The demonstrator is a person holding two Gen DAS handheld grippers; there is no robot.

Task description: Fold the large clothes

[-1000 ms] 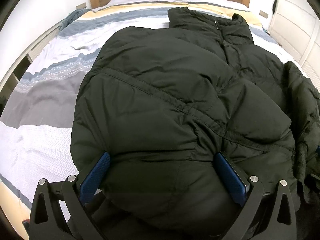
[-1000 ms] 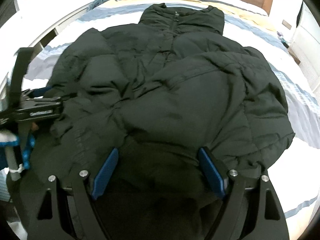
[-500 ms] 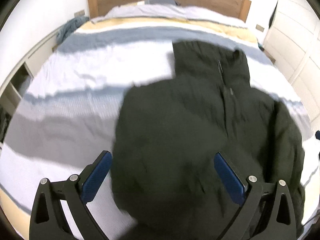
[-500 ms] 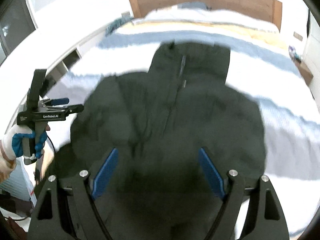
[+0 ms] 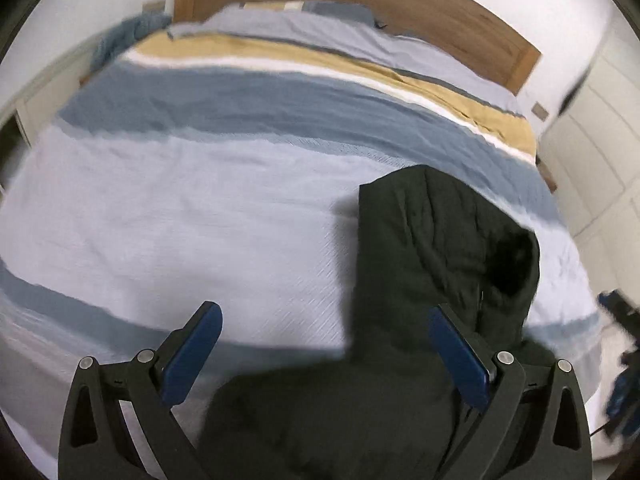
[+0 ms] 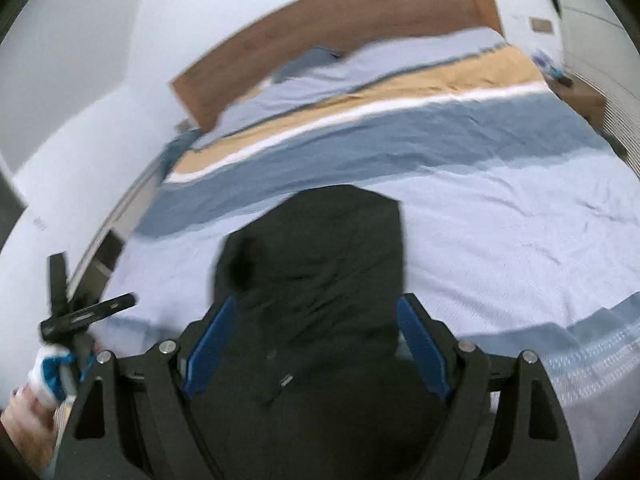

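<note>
A dark green puffy jacket (image 5: 444,240) lies on the striped bedcover (image 5: 200,220), its collar toward the headboard. My left gripper (image 5: 324,344) stands wide, with a bunched fold of the jacket filling the lower gap. The fold lies against the right pad (image 5: 456,356), while the left pad (image 5: 192,352) shows over bare cover. My right gripper (image 6: 316,336) is also wide. Its blue pads (image 6: 420,352) flank the jacket (image 6: 320,248), which bulges between them with a zip pull showing. The picture is blurred. At the left of the right wrist view a gloved hand holds the left gripper (image 6: 86,314).
A wooden headboard (image 5: 360,4) and pillows (image 5: 320,28) close off the far end of the bed. White cupboards (image 5: 592,128) stand on the right and a low white shelf unit (image 6: 104,248) on the left. The cover lies bare around the collar.
Both grippers have risen and swept toward the headboard with jacket fabric between their jaws. The spread-out body of the jacket has dropped out of view, and the collar now sits close in front.
</note>
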